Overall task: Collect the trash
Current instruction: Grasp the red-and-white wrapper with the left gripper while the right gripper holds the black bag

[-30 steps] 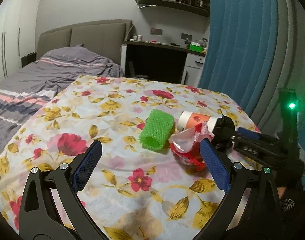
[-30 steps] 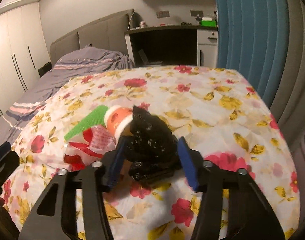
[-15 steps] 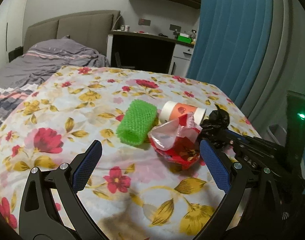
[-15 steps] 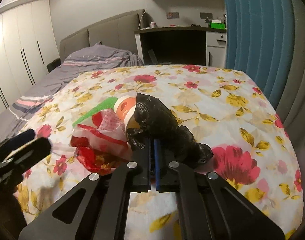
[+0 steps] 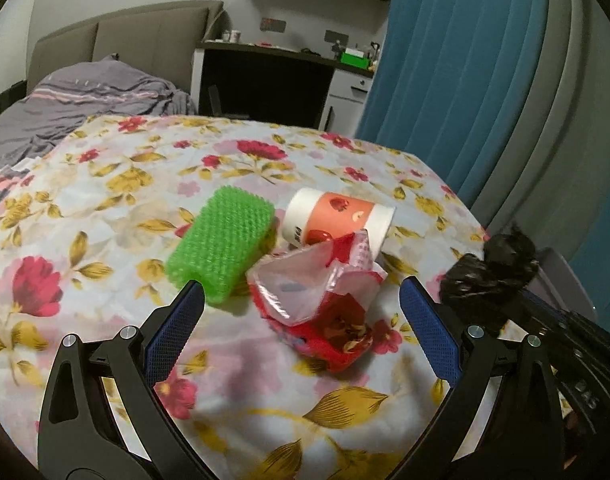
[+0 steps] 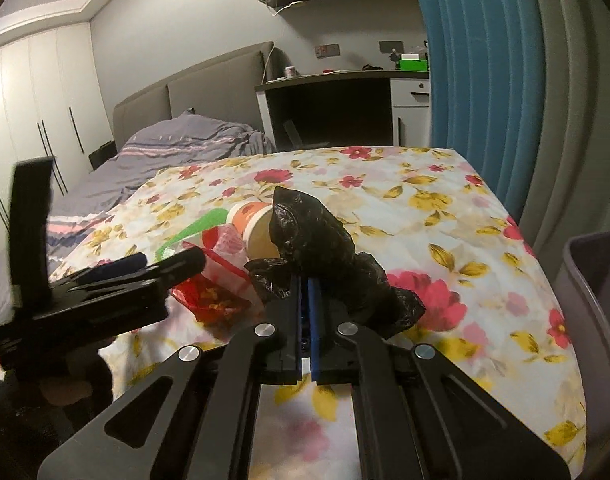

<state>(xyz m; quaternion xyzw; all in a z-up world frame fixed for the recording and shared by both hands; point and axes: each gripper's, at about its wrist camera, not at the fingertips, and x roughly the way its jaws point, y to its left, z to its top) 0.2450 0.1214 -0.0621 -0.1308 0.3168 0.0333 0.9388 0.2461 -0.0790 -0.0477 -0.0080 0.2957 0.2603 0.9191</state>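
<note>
My right gripper (image 6: 305, 284) is shut on a crumpled black plastic bag (image 6: 321, 248) and holds it above the floral cloth; the bag also shows in the left wrist view (image 5: 493, 272). My left gripper (image 5: 301, 308) is open and empty, with its fingers either side of a red and pink wrapper (image 5: 321, 300) on the cloth. Behind the wrapper lie a green foam net sleeve (image 5: 221, 244) and a white and orange paper cup (image 5: 337, 224) on its side. The left gripper (image 6: 145, 268) appears in the right wrist view beside the wrapper (image 6: 213, 296).
A floral cloth (image 5: 105, 208) covers the surface. A grey bin (image 6: 597, 320) stands off the right edge. A teal curtain (image 5: 445, 72) hangs at the right. A bed (image 5: 85, 100) and a desk (image 5: 273, 80) stand behind.
My right gripper closed on the black bag and lifted it up and to the right, away from the cup. My left gripper moved closer to the wrapper.
</note>
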